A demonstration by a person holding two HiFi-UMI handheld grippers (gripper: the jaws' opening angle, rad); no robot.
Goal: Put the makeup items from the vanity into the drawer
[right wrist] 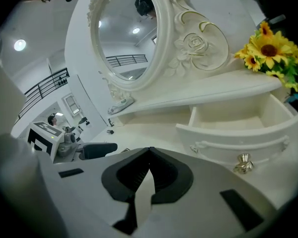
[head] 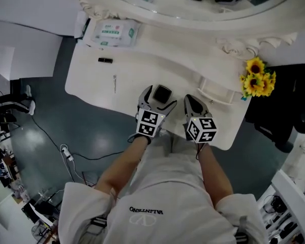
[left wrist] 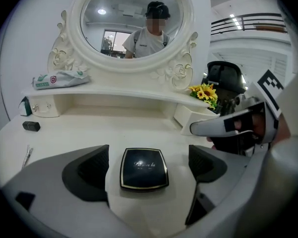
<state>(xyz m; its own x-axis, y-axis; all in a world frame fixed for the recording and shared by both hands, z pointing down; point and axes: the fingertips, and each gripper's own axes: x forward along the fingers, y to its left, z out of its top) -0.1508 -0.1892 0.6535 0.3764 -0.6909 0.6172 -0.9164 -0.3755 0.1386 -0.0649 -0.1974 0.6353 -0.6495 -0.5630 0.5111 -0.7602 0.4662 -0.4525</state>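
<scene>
A black square compact point(left wrist: 144, 168) with gold script lies flat on the white vanity top point(left wrist: 114, 128), between the two jaws of my left gripper point(left wrist: 149, 158). The jaws stand wide apart on either side of it and touch nothing, so this gripper is open. In the head view the compact point(head: 162, 92) sits at the tip of the left gripper point(head: 159, 100). My right gripper point(right wrist: 150, 151) is shut with nothing in it, and it hovers near the front edge point(head: 192, 101) just left of the open drawer point(right wrist: 238, 125). A black lipstick point(head: 105, 60) and a thin pencil point(head: 114, 83) lie further left.
The small white drawer point(head: 216, 93) stands pulled out under the shelf, its brass knob point(right wrist: 243, 162) facing me. Sunflowers point(head: 256, 78) stand at the right end. A pack of wipes point(head: 114, 33) rests on the shelf below the oval mirror point(left wrist: 131, 21). Cables run over the floor point(head: 71, 156).
</scene>
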